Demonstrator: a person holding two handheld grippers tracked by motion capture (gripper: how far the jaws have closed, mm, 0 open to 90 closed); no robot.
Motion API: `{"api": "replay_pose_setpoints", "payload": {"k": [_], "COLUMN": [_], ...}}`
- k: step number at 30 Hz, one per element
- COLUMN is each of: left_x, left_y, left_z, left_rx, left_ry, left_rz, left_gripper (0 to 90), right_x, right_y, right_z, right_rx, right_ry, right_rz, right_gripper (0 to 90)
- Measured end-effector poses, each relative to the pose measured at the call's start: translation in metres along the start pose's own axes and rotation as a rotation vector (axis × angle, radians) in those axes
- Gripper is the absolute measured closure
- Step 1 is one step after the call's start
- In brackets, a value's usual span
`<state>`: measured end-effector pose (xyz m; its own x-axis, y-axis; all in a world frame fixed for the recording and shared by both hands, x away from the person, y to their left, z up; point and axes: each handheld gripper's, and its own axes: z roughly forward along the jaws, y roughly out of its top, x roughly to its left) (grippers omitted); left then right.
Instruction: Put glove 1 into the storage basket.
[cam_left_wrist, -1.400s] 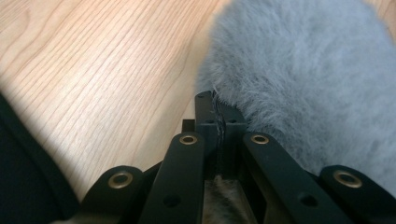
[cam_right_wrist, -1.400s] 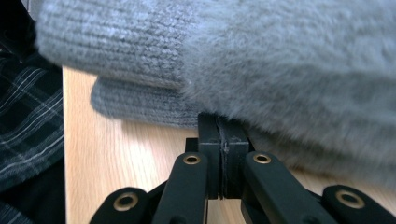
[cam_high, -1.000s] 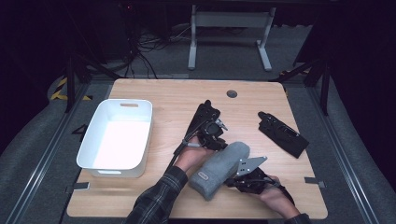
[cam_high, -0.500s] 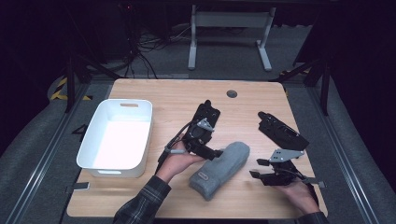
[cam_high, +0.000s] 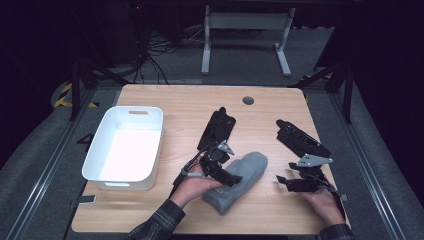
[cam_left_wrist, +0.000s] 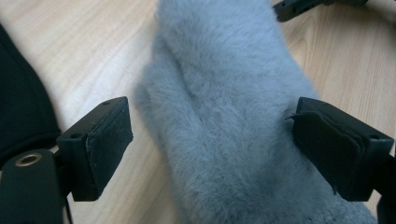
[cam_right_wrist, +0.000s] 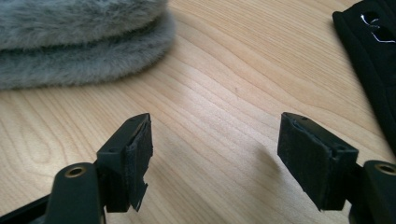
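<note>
A folded grey fuzzy sock (cam_high: 245, 175) lies flat on the wooden table (cam_high: 185, 102), near its front edge. My left gripper (cam_high: 230, 178) hovers over the sock's left part. Its jaws have just been opening and straddle the sock (cam_left_wrist: 224, 116) with both pads (cam_left_wrist: 105, 140) clear of the fabric. My right gripper (cam_high: 283, 183) sits low over bare wood to the right of the sock, apart from it. Its jaws have also just been opening and nothing is between them (cam_right_wrist: 215, 154); the sock (cam_right_wrist: 79, 46) lies beyond, at upper left.
A white plastic tub (cam_high: 125, 147) stands at the table's left. One black flat item (cam_high: 218, 129) lies behind the left gripper and another (cam_high: 302, 142) behind the right gripper, whose view catches its edge (cam_right_wrist: 373, 56). A round hole (cam_high: 248, 100) marks the far side.
Both grippers have let go of the sock, which now rests flat on the table. The right gripper has drawn away to the right; the left has shifted slightly and stays over it.
</note>
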<state>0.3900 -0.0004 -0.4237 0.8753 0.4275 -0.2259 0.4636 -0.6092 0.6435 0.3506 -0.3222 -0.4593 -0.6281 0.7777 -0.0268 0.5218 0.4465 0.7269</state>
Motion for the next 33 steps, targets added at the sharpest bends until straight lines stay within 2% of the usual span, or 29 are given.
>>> {"api": "replay_pose_setpoints", "payload": {"k": [2,5,9,13,19,23,27,31,33], "left_x": [-0.001,-0.002,-0.002,0.002,0.003,0.003,0.003,0.001,0.0], "left_y": [-0.002,-0.005,-0.008,-0.012,-0.013,-0.012,-0.01,-0.008,-0.006], "left_z": [0.004,0.013,0.02,0.026,0.028,0.026,0.026,0.027,0.026], "left_rx": [0.005,0.049,0.063,0.078,0.098,0.112,0.129,0.151,0.164], "left_ry": [0.007,0.018,0.013,-0.023,-0.056,-0.081,-0.117,-0.133,-0.127], "left_rz": [-0.006,0.008,0.005,-0.035,-0.038,-0.033,-0.049,-0.048,-0.043], "left_gripper": [12.5,11.1,10.5,10.6,15.6,25.1,40.5,54.2,59.5], "right_x": [0.0,0.0,-0.001,-0.001,-0.002,-0.002,-0.003,-0.003,-0.003], "right_y": [0.0,0.0,0.0,-0.001,-0.001,-0.002,-0.002,-0.004,-0.004], "right_z": [0.001,0.001,0.001,0.003,0.005,0.006,0.007,0.009,0.01], "right_rx": [-0.002,-0.001,-0.004,0.003,0.011,0.008,0.009,-0.006,-0.013], "right_ry": [-0.001,-0.013,-0.015,-0.02,-0.024,-0.028,-0.025,-0.018,-0.02], "right_rz": [0.001,-0.002,-0.002,-0.003,0.006,0.003,0.004,0.01,0.01], "right_gripper": [27.2,27.2,27.2,25.8,23.3,22.7,22.2,16.7,16.0]}}
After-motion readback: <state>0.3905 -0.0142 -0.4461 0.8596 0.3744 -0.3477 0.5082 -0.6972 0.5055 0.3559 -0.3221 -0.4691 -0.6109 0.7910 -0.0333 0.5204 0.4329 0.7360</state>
